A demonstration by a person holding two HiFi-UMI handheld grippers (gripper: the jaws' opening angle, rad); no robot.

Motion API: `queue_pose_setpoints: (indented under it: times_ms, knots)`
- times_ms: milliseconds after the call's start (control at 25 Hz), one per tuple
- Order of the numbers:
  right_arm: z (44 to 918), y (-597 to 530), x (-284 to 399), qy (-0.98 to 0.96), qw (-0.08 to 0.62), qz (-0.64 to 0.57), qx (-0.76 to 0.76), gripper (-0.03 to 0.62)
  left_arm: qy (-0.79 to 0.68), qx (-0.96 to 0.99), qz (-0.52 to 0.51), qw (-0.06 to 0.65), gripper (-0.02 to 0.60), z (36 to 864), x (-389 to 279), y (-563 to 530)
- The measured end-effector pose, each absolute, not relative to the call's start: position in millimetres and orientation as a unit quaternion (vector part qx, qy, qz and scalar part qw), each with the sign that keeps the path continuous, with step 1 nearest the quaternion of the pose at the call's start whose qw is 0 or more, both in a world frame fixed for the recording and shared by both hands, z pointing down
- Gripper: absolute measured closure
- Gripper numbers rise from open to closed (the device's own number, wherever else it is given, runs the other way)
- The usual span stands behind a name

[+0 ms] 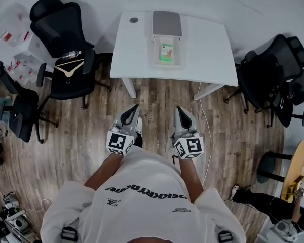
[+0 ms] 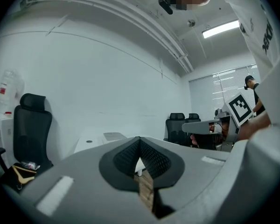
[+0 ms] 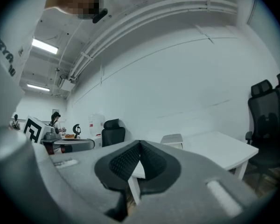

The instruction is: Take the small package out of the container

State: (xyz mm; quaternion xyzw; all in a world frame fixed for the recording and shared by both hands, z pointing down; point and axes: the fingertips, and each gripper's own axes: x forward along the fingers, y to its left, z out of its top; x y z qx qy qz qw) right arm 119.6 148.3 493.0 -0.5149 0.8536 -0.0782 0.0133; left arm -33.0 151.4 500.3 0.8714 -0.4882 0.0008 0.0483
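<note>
On the white table [image 1: 207,49] stands a clear container [image 1: 157,59] with its grey lid [image 1: 166,23] swung back. A small green-and-white package [image 1: 166,52] lies inside it. Both grippers are held level over the wood floor, short of the table's front edge and pointing at it. My left gripper [image 1: 134,107] [image 2: 140,141] has its jaws together with nothing between them. My right gripper [image 1: 180,109] [image 3: 140,143] is likewise shut and empty. The table [image 2: 91,141] [image 3: 219,148] and container [image 2: 113,136] [image 3: 172,139] show far off beyond each gripper's jaws.
A black office chair [image 1: 68,59] with a wooden hanger and a bottle stands left of the table. More black chairs [image 1: 273,75] stand to its right. A white cable [image 1: 207,130] runs across the floor. Another person [image 1: 266,204] is at a round wooden table [image 1: 296,168] at lower right.
</note>
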Motion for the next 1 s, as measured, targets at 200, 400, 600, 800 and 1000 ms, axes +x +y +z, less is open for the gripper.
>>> queue_pose_setpoints:
  times_ms: [200, 400, 600, 800, 1000]
  knots:
    - [488, 90, 109, 0.839, 0.009, -0.082, -0.538, 0.594, -0.479, 0.877, 0.004, 0.052, 0.58, 493, -49, 91]
    - [487, 40, 85, 0.835, 0.003, -0.082, -0.544, 0.594, -0.462, 0.886, 0.004, 0.051, 0.58, 489, -64, 38]
    - [486, 3, 72, 0.826, -0.005, -0.08, -0.557, 0.594, -0.445, 0.894, 0.003, 0.05, 0.58, 489, -75, -3]
    - [491, -24, 65, 0.82, -0.016, -0.082, -0.567, 0.594, -0.432, 0.9, 0.0, 0.054, 0.58, 493, -80, -33]
    - [498, -46, 61, 0.808, -0.03, -0.087, -0.582, 0.594, -0.424, 0.904, -0.003, 0.056, 0.58, 496, -89, -55]
